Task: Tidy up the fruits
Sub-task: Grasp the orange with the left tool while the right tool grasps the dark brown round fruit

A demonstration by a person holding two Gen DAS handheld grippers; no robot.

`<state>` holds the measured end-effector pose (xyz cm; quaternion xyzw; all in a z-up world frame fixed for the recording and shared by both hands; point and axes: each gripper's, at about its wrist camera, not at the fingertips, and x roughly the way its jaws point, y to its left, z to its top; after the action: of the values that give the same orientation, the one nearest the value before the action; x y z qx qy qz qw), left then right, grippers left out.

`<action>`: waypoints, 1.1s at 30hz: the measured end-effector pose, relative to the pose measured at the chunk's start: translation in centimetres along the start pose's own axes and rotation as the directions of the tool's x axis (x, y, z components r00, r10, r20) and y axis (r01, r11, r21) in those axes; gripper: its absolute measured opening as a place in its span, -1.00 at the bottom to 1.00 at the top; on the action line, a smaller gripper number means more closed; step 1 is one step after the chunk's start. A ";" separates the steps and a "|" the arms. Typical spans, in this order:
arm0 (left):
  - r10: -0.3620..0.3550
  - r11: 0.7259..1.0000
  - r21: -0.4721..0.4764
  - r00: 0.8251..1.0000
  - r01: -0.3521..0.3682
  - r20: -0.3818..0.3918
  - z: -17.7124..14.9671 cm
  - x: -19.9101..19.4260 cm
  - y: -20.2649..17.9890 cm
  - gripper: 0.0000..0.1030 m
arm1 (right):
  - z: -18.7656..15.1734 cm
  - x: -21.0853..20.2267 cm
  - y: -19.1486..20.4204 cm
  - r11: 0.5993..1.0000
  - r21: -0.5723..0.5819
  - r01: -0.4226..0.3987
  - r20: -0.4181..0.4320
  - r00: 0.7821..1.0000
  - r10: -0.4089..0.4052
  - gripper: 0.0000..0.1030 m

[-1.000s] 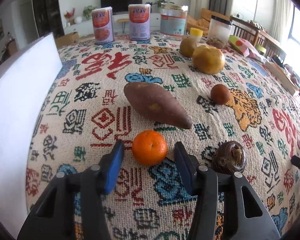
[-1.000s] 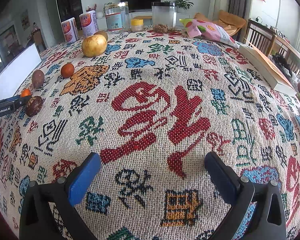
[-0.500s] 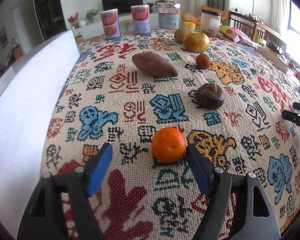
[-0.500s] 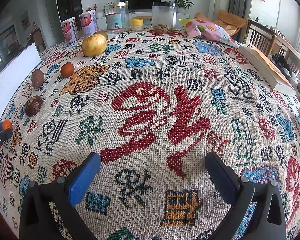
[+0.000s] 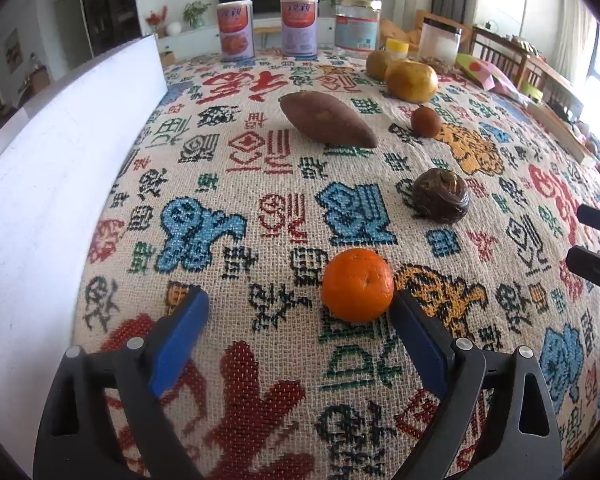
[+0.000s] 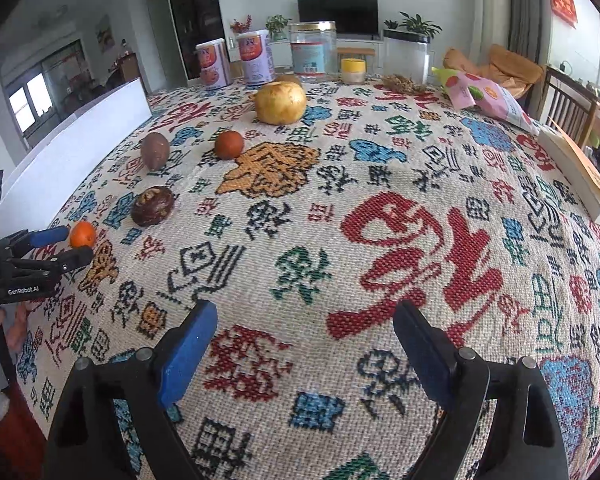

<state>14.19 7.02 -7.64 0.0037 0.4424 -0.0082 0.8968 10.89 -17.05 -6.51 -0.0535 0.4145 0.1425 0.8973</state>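
Two hand-held grippers work over a table draped in a woven patterned cloth (image 5: 228,184). Lower centre of the left wrist view: the left gripper (image 5: 300,312) has its jaws opening, and the orange mandarin (image 5: 357,284) rests on the cloth between them, close against or touching the right-hand pad and well apart from the left-hand one; no pad presses it, so the fruit appears set down rather than held. This spot lies at the near end of a loose line of produce running toward the upper right of the frame: a dark wrinkled fruit (image 5: 441,196), a small brown round fruit (image 5: 425,121), and two yellow pears (image 5: 411,81) by the jars. A sweet potato (image 5: 327,120) lies left of that line, at upper centre. Placement of the mandarin here is judged to extend the row, which fits the sorting task. A white board (image 5: 60,184) bounds the cloth along the left edge. Lower centre of the right wrist view: the right gripper (image 6: 304,332) has its jaws closing with nothing between them, only bare cloth beneath. It points toward the middle of the table, and the same row of fruit appears at centre left to upper centre, so this gripper is judged to be free for the next fruit. Cans (image 5: 268,30) and a snack bag (image 6: 488,96) stand along the far edge, outside the sorting.
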 end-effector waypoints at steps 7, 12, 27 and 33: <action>0.000 1.000 0.000 1.000 0.000 0.000 0.0 0.0 0.0 0.83 | 5.7 5.1 9.7 0.956 -0.236 -0.172 -0.046 0.985 0.166 0.28; 0.000 1.000 0.000 1.000 0.000 0.000 0.0 0.0 0.0 0.83 | 6.3 8.4 11.5 0.945 -0.272 -0.179 -0.100 0.982 0.157 -0.12; 0.006 1.000 0.002 1.000 -0.006 0.001 0.0 0.0 -0.1 0.83 | -0.9 1.0 -2.8 0.999 -0.031 0.043 -0.038 0.998 -0.044 -0.11; 0.007 1.000 0.002 1.000 -0.007 0.000 0.0 0.0 -0.1 0.83 | -0.9 1.6 -2.9 0.999 -0.018 0.051 -0.072 0.996 -0.052 0.81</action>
<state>14.21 6.92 -7.63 0.0061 0.4424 -0.0057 0.8968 12.12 -19.69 -8.37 -0.0762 0.4440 0.1206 0.8846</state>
